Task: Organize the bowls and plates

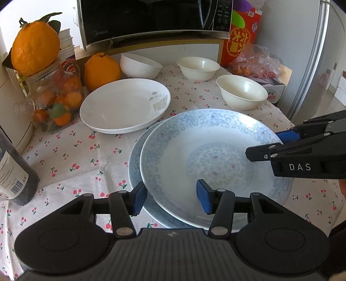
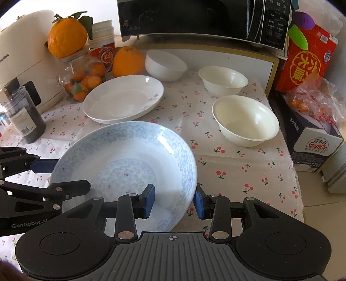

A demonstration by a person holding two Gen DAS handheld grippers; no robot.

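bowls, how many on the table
3: a white bowl at the back beside the orange, a cream bowl below the microwave, and another cream bowl nearer, on the right.

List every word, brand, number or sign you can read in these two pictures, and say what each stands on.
"DAS": side of the right gripper.
"GenRobot.AI": side of the left gripper.
"Midea": microwave front, faint.
"GanTen", with Chinese characters above: water carton.
Large yellow Chinese characters: red box; I cannot transcribe them reliably.
"...NGHONG", cut off: white appliance.
Too small or blurred: microwave panel buttons, dark jar's label and barcode, round red label behind the glass jar.
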